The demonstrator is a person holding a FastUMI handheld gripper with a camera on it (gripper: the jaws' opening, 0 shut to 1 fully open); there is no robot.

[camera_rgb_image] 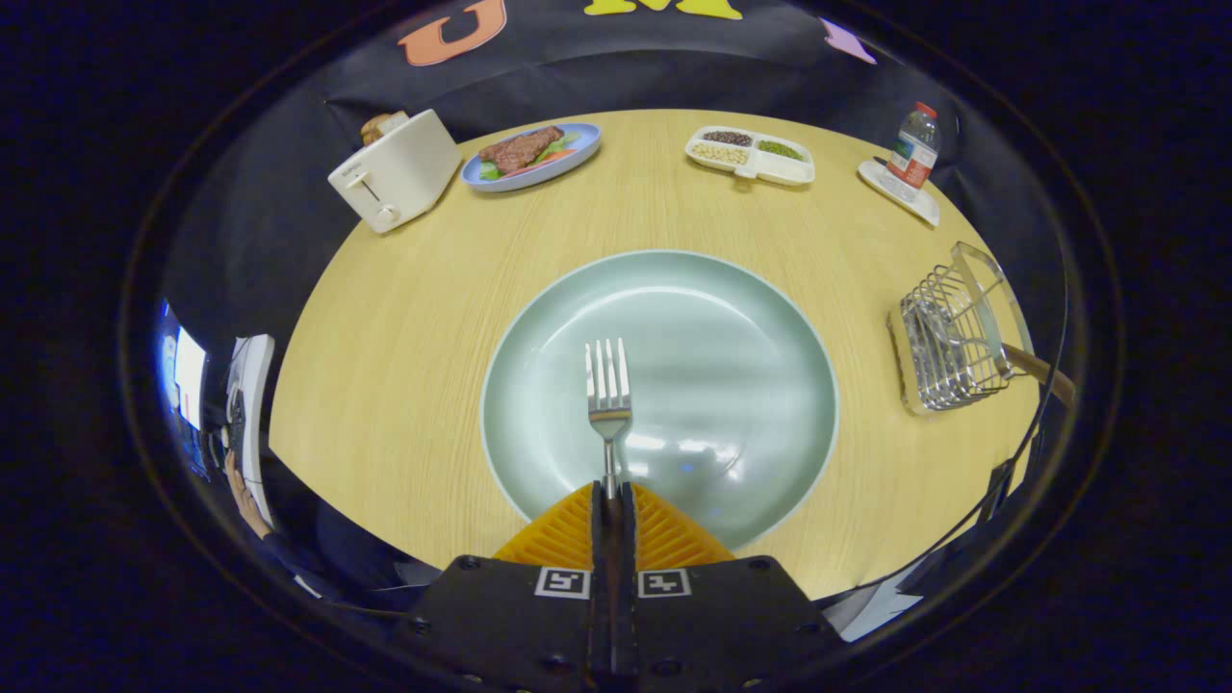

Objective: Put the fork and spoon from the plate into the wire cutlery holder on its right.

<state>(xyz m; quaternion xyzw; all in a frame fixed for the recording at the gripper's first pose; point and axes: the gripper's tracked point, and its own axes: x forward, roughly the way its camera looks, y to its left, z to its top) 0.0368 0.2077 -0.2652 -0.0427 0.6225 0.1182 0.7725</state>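
My gripper (612,496) pinches the fork (608,390) by its thin handle over the plate (770,385), so it could slip before reaching the wire holder (948,342) at the right.

No readable text

The label on the water bottle (912,149) beyond my plate is too small to read.
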